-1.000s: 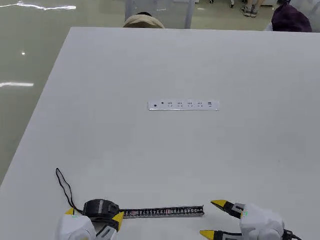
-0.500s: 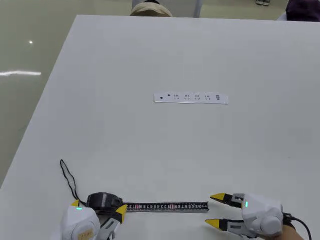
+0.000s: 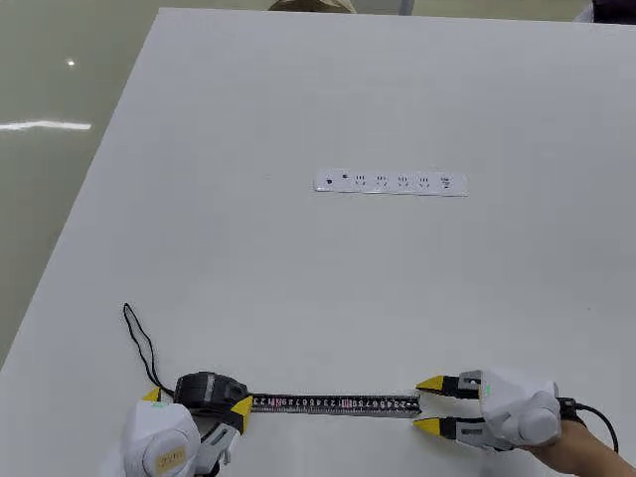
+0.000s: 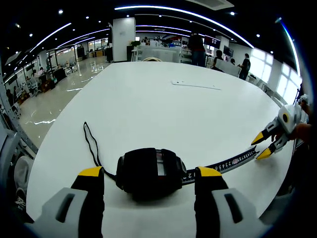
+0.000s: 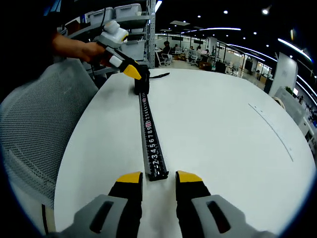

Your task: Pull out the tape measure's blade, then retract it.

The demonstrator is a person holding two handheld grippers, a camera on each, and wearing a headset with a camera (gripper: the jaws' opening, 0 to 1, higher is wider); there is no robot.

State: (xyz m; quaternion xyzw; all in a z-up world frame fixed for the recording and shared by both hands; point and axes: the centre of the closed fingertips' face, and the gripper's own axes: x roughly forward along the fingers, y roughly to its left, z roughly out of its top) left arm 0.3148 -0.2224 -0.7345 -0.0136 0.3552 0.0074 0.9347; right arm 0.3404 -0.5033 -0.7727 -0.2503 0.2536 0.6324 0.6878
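Note:
A black tape measure case point(image 3: 207, 392) point(image 4: 151, 170) lies near the table's front edge, its black cord point(image 3: 139, 343) trailing to the left. My left gripper point(image 3: 196, 400) point(image 4: 150, 172) is open, with a yellow tip on each side of the case and a small gap at both. The blade point(image 3: 333, 403) point(image 5: 150, 136) lies flat on the table, pulled out to the right. Its end sits between the tips of my right gripper point(image 3: 429, 404) point(image 5: 159, 177). That gripper is open narrowly, and its tips are not pressed on the blade.
A white power strip point(image 3: 391, 183) point(image 4: 195, 85) lies flat mid-table, well beyond the tape. The white table point(image 3: 298, 278) stretches bare around it. A grey mesh chair point(image 5: 34, 124) stands by the front edge. People and shelves are far behind the table.
My right gripper's jaws have narrowed and come up to the blade's end. The left gripper and the case have stayed put. The head camera has tipped, which shifts the picture.

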